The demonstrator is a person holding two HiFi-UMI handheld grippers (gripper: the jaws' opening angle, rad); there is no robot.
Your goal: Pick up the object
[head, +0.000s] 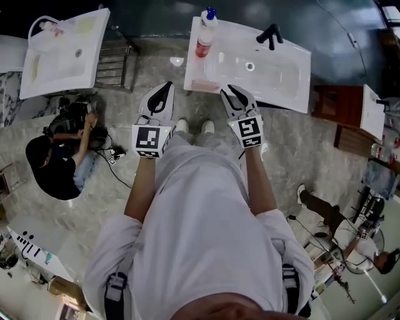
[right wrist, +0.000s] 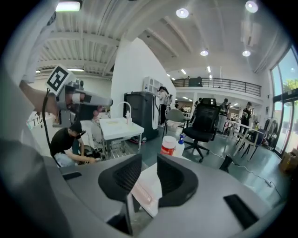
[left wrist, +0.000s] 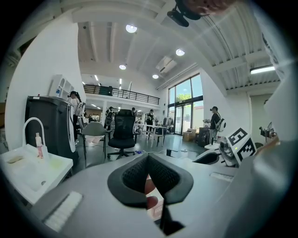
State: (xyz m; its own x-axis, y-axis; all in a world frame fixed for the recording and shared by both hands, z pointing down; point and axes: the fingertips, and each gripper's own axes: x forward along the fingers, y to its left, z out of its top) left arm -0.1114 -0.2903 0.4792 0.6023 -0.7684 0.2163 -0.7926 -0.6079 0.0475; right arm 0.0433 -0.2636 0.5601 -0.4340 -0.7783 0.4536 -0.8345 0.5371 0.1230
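A white sink basin (head: 284,75) stands in front of me in the head view. On its far left corner stands a red-and-white container (head: 203,44) with a blue-capped bottle (head: 210,15) beside it. A flat pink pad (head: 203,85) lies on the near left corner. My right gripper (head: 232,91) hovers at the basin's near edge, just right of the pad, open, with a gap between its pads and nothing in it. In the right gripper view that gripper (right wrist: 149,173) points toward the container (right wrist: 168,145). My left gripper (head: 165,86) hangs over the floor left of the basin, its jaws together and empty.
A black faucet (head: 270,36) rises at the basin's back. A second white sink (head: 62,53) and a metal rack (head: 115,62) stand at the far left. A person in black (head: 53,165) crouches on the floor at left among cables. A wooden stand (head: 340,119) is at right.
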